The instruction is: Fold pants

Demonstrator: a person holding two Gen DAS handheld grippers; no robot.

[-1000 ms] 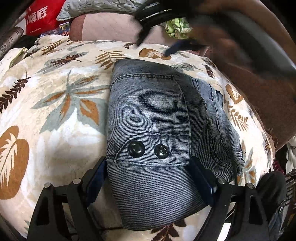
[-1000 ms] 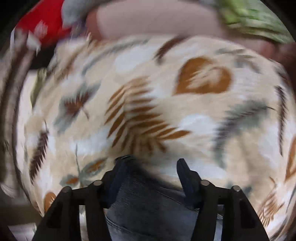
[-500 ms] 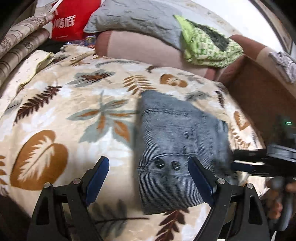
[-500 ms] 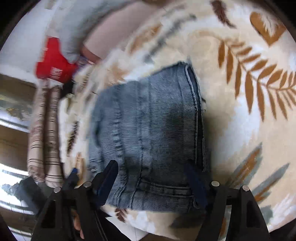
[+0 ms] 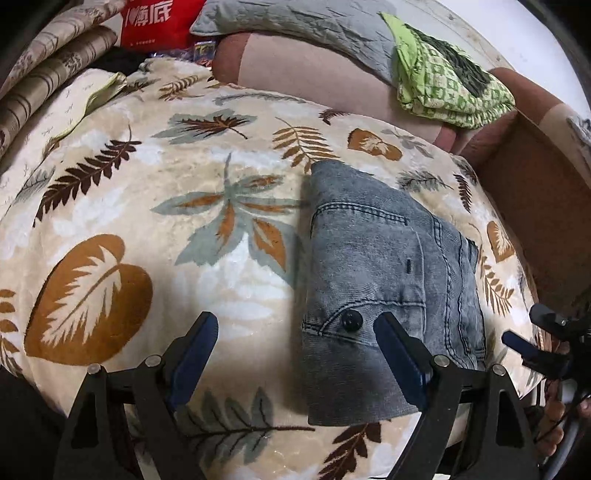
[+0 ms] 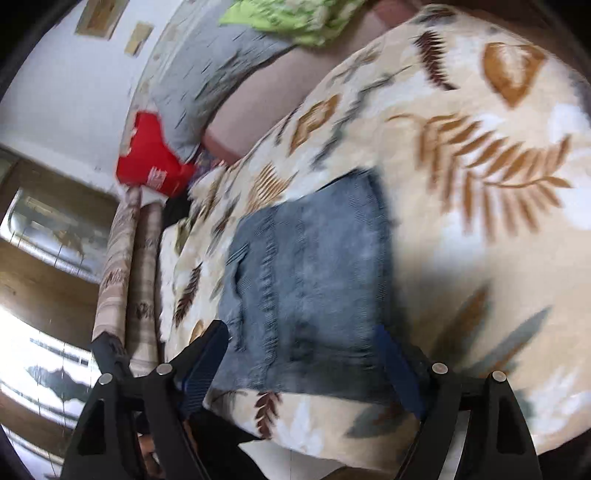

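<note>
The grey-blue denim pants (image 5: 384,280) lie folded into a compact rectangle on the leaf-patterned blanket (image 5: 155,229), a pocket flap with a black button facing up. My left gripper (image 5: 295,354) is open and empty, held above the blanket just left of the pants' near edge. In the right wrist view the pants (image 6: 310,288) appear blurred, lying flat. My right gripper (image 6: 301,363) is open and empty, hovering by the pants' near edge; it also shows at the right edge of the left wrist view (image 5: 543,343).
A red bag (image 5: 162,18), a grey pillow (image 5: 295,26) and a green patterned cloth (image 5: 447,85) lie along the brown sofa back (image 5: 317,74). Rolled striped bedding (image 5: 48,77) sits at far left. A brown armrest (image 5: 535,206) borders the right.
Both grippers have pulled back and up from the folded pants. The left one has shifted left, so the pants now sit to its right. The right view has swung round.
</note>
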